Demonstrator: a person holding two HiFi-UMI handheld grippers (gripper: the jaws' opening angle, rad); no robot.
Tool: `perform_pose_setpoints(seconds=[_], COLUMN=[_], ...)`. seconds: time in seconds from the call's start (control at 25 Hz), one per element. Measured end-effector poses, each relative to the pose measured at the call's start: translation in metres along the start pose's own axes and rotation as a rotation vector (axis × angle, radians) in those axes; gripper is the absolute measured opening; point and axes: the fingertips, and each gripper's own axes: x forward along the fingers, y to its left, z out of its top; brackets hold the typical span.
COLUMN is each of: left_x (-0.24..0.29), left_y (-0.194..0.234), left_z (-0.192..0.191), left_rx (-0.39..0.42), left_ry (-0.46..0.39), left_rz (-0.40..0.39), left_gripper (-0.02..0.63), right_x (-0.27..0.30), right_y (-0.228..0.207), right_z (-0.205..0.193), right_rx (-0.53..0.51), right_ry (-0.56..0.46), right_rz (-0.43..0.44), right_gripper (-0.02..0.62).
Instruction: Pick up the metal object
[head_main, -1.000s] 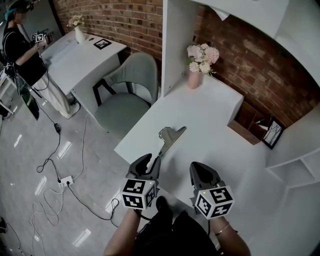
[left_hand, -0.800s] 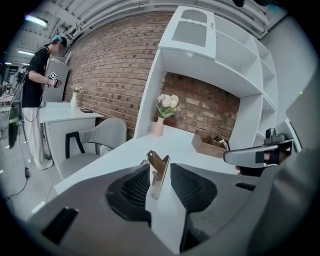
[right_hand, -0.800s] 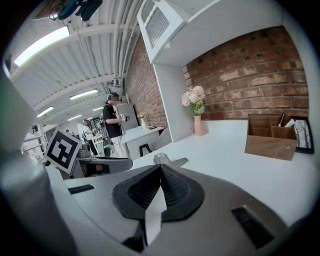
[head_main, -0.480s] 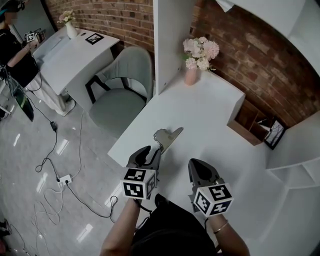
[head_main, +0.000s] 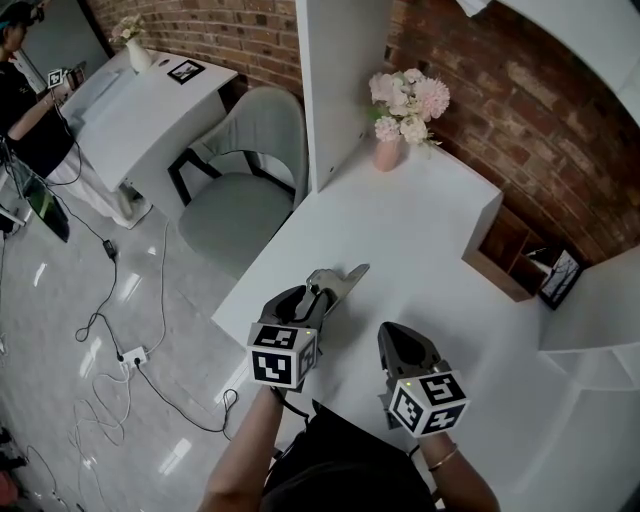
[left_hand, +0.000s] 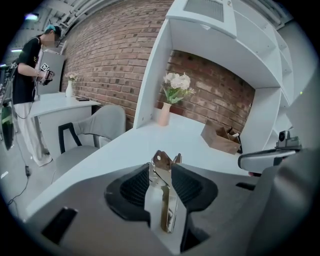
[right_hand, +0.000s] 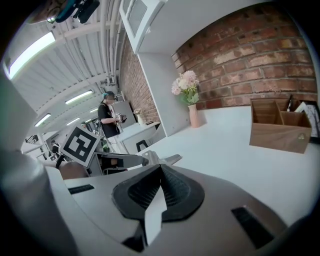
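Left gripper (head_main: 311, 299): the jaws stand spread, and the clip (head_main: 339, 281) sits in the gap between the pads. In the left gripper view the pads flank the clip closely on both sides, but a strip of white table (head_main: 420, 225) shows beside its near end, so treat it as not yet clamped. The clip rests on the table near the front left edge. Its long axis runs away from you and slightly to the right, nearly in line with the left jaws. The near end is inside the jaws, and the far end projects beyond the tips. The left gripper is therefore the nearer tool and is already aligned. The next move likely calls only for closing across the clip's thin width, then lifting straight up. Take care that the metal does not pivot or slide out forward as the pads meet it. Right gripper (head_main: 398, 338): the jaws are pressed together and hold nothing. It sits just right of the clip and clear of it.
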Motion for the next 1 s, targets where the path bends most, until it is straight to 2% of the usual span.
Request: perform_pose_setpoints(seconds=[0.56,1.0], left_x=[0.026,0.028], left_y=[0.005,-0.003], left_z=[0.004,0.01], left_rx=[0.005,0.034], left_ry=[0.074,0.071], left_rz=[-0.04,-0.054], left_gripper=[0.121,0.098], right_x=[0.007,0.001], right_y=[-0.005,-0.005], right_z=[0.0,0.005], right_rx=[0.01,-0.005], right_ry=[0.01,-0.004], right_rz=[-0.003,-0.011], right_gripper=[0.004,0.003])
